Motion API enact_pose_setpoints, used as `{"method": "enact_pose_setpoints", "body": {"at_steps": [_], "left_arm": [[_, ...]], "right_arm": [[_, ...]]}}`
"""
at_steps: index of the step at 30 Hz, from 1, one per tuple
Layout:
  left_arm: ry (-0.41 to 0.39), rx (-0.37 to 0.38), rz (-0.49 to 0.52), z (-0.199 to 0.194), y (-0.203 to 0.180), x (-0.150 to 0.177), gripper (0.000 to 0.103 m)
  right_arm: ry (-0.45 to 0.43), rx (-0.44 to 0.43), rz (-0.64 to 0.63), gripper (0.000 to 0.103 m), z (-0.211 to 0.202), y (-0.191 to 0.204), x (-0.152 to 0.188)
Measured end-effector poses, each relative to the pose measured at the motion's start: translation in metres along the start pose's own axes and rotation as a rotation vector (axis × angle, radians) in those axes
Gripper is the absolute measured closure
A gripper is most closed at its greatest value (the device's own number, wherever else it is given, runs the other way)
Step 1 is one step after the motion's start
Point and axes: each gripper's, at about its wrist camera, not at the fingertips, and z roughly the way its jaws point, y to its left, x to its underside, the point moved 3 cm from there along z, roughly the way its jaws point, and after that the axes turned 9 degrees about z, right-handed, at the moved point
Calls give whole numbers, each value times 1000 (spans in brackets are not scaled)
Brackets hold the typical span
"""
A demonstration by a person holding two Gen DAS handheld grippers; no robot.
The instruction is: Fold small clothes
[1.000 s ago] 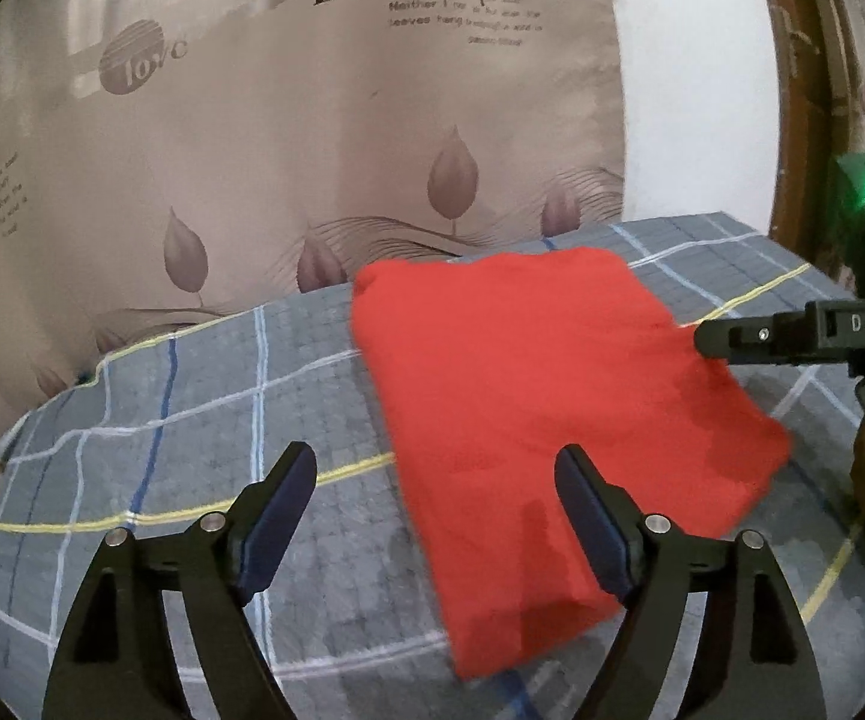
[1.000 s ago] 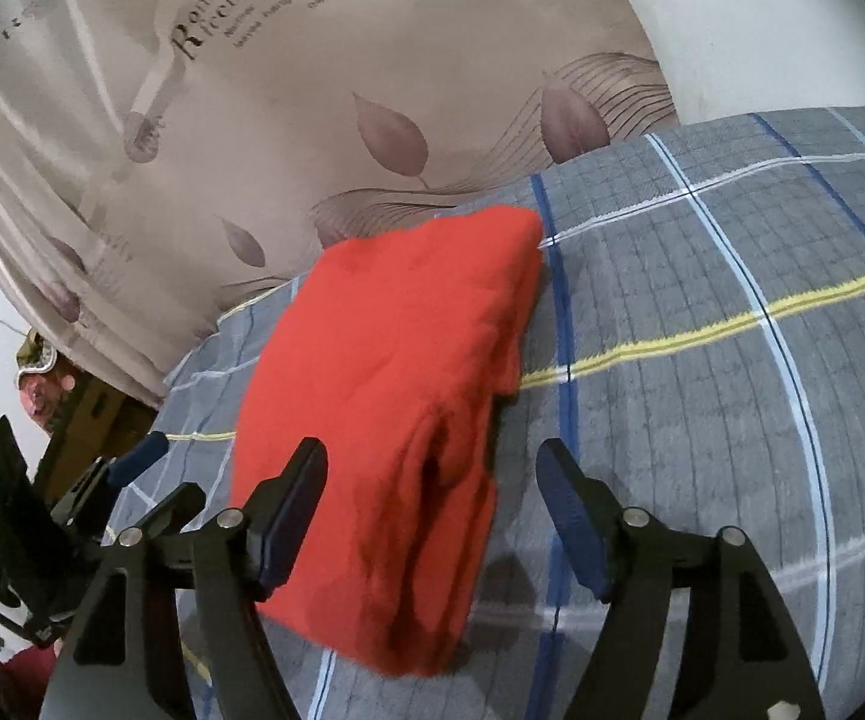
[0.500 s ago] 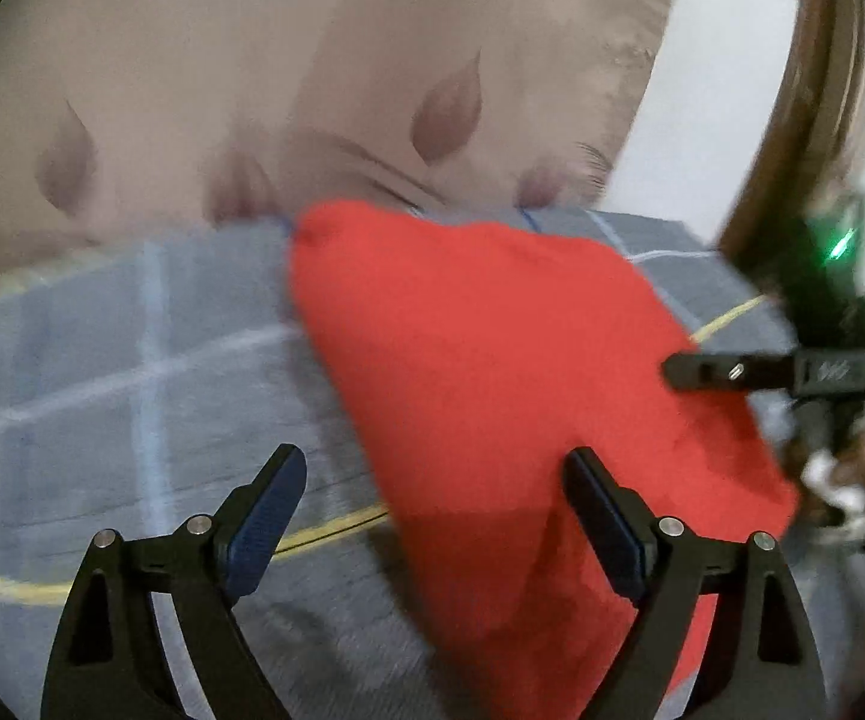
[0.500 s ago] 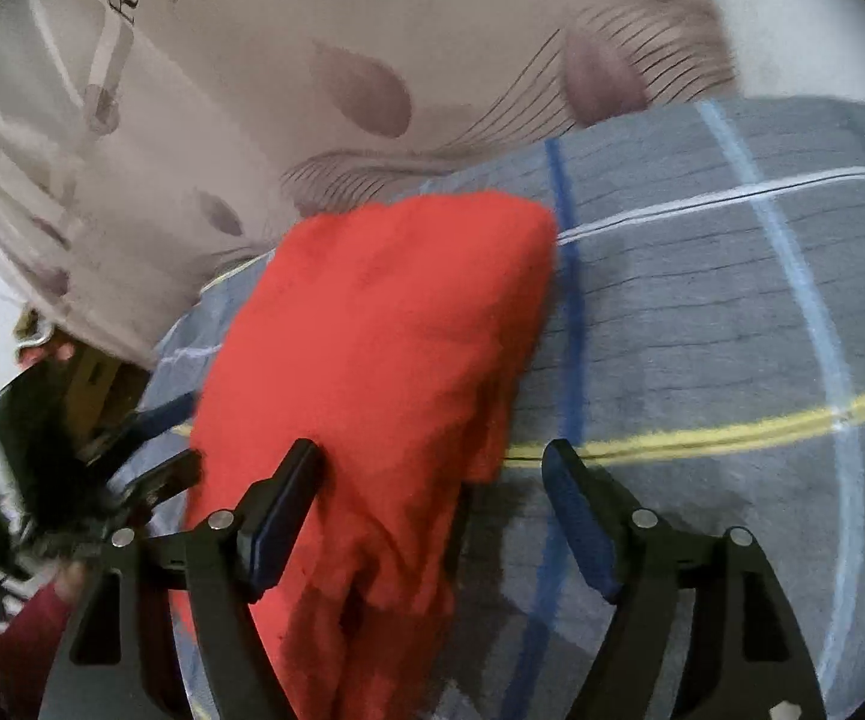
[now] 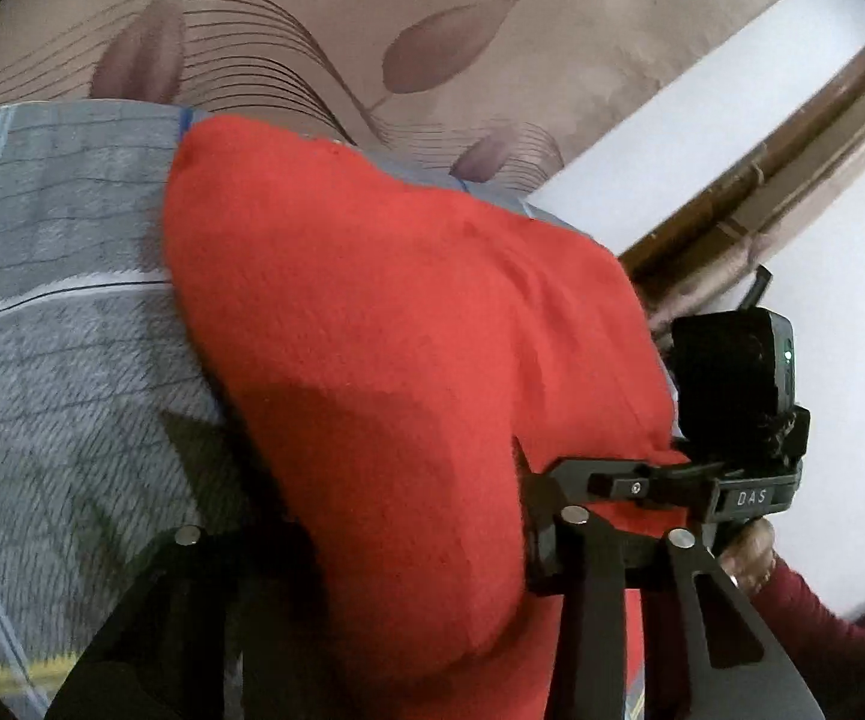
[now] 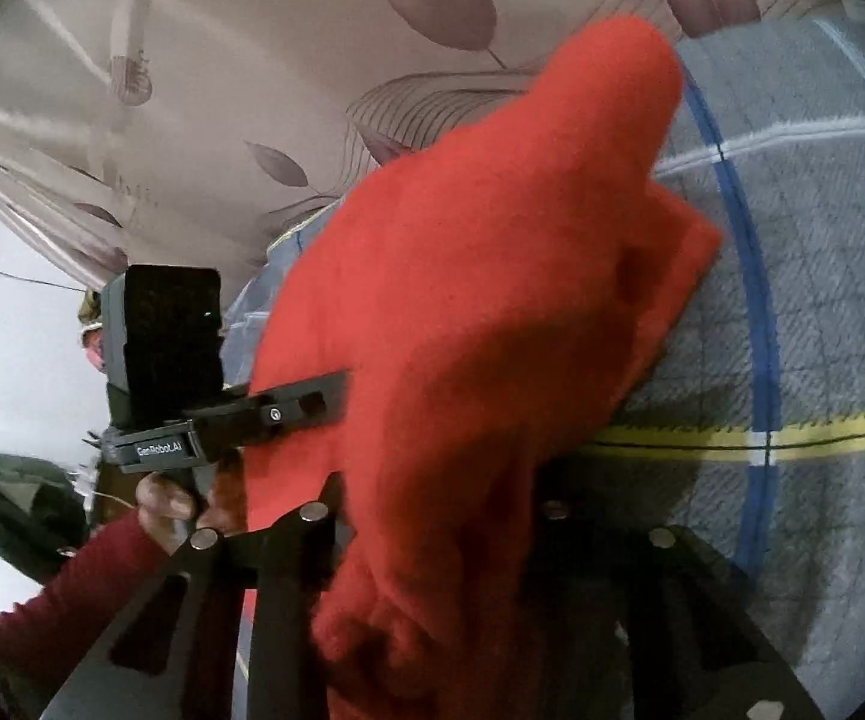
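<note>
Red garment [image 5: 408, 324] is lying folded on the grey plaid bedcover [image 5: 60, 276], in front of a leaf-print curtain [image 5: 288, 18]. Left gripper [image 5: 414, 546] is pinching the near left edge of the cloth; its jaws have just been closing, fabric bunched between them. Right gripper [image 6: 438, 516] is pinching the near right edge likewise, jaws just closing on folded layers. Each of the 2 tongs is narrow, holding cloth. A hand [image 6: 168, 501] in a dark red sleeve [image 6: 54, 594] is gripping the left handle.
</note>
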Motion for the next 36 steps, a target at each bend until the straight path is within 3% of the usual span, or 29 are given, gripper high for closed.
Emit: {"method": "enact_pose_setpoints", "body": {"at_steps": [4,10,19,25,27,29,30,31,32,34,35,36], "left_arm": [[3,-22,-1,-21,-11,4,65],[16,-61,6,-80,-31,34,65],[56,-116,-35,-168,-52,134,65],[27,-202,8,-186,-75,203,64],[-40,-277,51,-189,-83,216,57],[-121,-385,111,-194,-93,223,43],[-177,-498,153,-198,-101,229,38],[-212,-579,185,-200,-106,231,30],[-257,-680,229,-204,-115,235,22],[-356,-897,308,-216,-134,245,7],[-399,-970,324,-222,-142,247,0],[-452,-1021,326,-231,-151,251,0]], "right_arm": [[-7,-9,43,76,-3,15,6],[7,-80,78,76,-7,66,48],[69,-180,190,76,17,122,164],[135,-177,211,76,34,125,217],[139,-151,207,75,37,122,228],[115,-134,199,67,34,118,233],[99,-117,186,62,31,117,232],[71,-79,161,48,26,118,233],[18,-10,113,41,16,122,234],[-94,79,20,40,-5,132,234],[-192,156,-69,40,-23,144,241],[-251,214,-138,39,-34,153,246]]}}
